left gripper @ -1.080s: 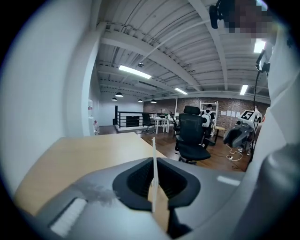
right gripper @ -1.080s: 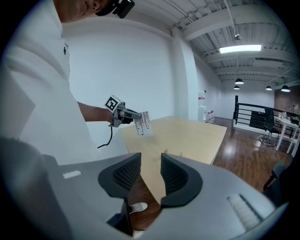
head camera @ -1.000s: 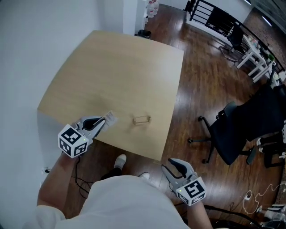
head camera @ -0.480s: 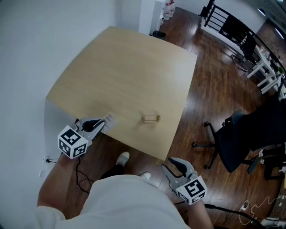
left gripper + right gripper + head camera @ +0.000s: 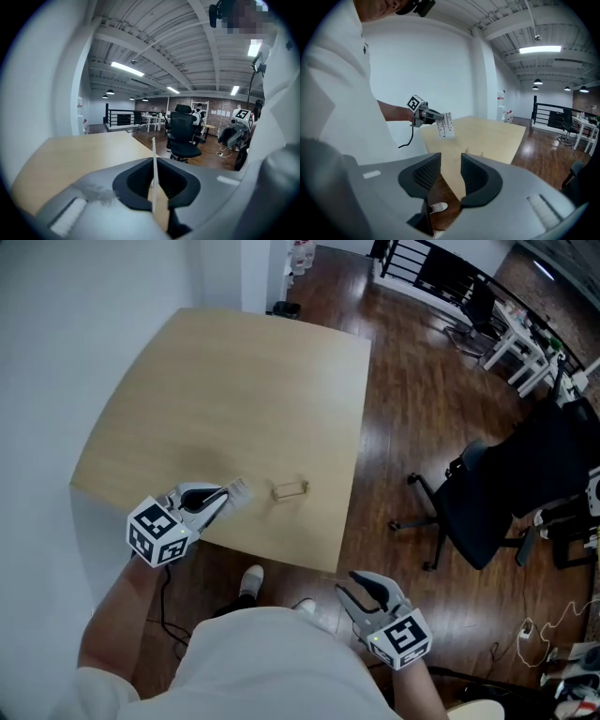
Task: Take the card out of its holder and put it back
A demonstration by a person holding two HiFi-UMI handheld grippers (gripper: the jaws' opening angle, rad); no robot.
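Half done: card [image 5: 238,489] out of holder [image 5: 291,489], pinched edge-on in closed left gripper [image 5: 228,495], above near-left table [image 5: 234,381] edge, just left of empty holder. Right gripper [image 5: 360,585] idle off table, near right, jaws apart, nothing between. Remaining: slot card back into holder

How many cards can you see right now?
1. The card is pinched in the left claw, over the table, left of the holder. No other shows.
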